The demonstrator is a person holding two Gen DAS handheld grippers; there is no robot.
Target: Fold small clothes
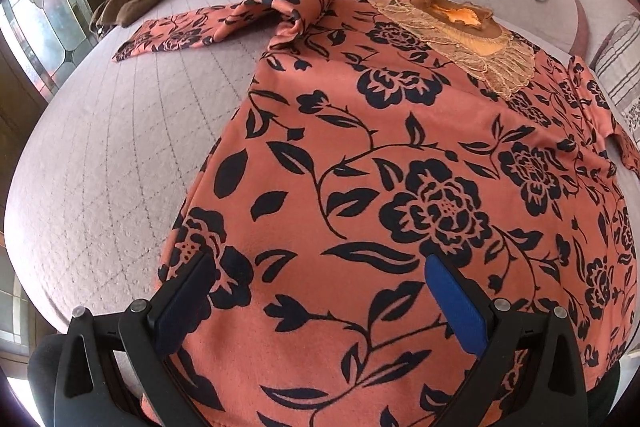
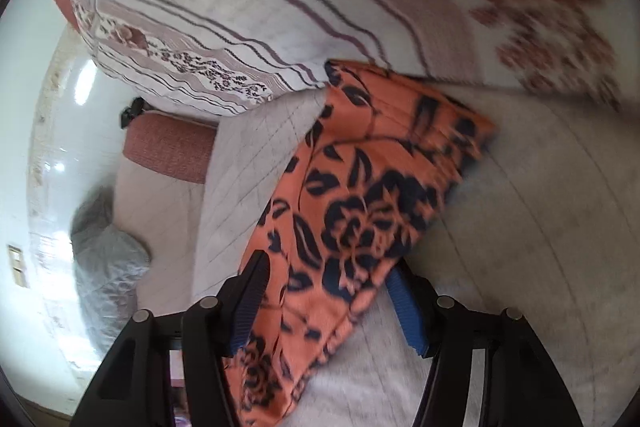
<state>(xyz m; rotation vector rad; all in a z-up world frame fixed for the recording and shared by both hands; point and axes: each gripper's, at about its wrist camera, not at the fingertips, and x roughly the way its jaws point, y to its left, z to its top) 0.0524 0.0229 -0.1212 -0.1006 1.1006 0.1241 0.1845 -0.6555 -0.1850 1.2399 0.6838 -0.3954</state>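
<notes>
Salmon floral top (image 1: 380, 167) flat on bed (image 1: 112, 155), fold not yet begun: left gripper (image 1: 320, 291) released wide over the hem, right gripper (image 2: 324, 295) released astride the right sleeve (image 2: 360, 195); next, judged, clench and carry sleeve inward.

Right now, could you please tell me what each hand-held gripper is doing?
Left hand-held gripper: open over the floral top, holding nothing.
Right hand-held gripper: open, the top's sleeve between its jaws, not pinched.
</notes>
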